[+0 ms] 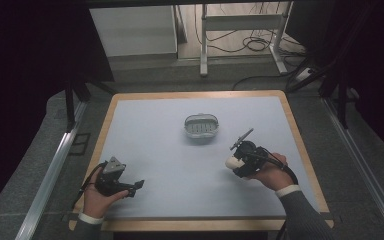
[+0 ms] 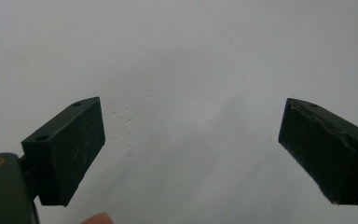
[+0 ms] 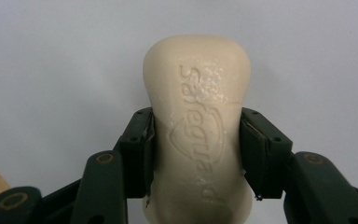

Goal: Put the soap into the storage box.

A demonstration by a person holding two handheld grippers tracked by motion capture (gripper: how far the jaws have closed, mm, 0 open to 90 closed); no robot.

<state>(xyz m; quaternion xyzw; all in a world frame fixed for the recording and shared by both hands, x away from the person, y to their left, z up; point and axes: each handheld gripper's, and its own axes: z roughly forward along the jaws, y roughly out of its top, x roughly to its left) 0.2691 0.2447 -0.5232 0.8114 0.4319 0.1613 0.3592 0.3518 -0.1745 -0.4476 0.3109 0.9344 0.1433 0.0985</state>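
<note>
Soap bar (image 3: 198, 135) clamped between right hand-held gripper (image 3: 196, 154) jaws, left hand-held gripper (image 2: 191, 149) spread wide, holding nothing

The left hand (image 1: 99, 196) sits at about seven o'clock, holding the left tool (image 1: 136, 186) with its jaws spread wide and pointing toward three o'clock. The right hand (image 1: 270, 176) sits at about four o'clock; the right tool (image 1: 233, 161) has its jaws clamped tight, pointing toward nine o'clock.

Laboratory-type recording station: a wood-edged table (image 1: 300, 145) with a pale grey top stands between dark curtains (image 1: 25, 75); aluminium rails (image 1: 50, 175) flank it, and loose cables (image 1: 252, 44) lie under a metal frame (image 1: 240, 22) beyond its far edge
</note>
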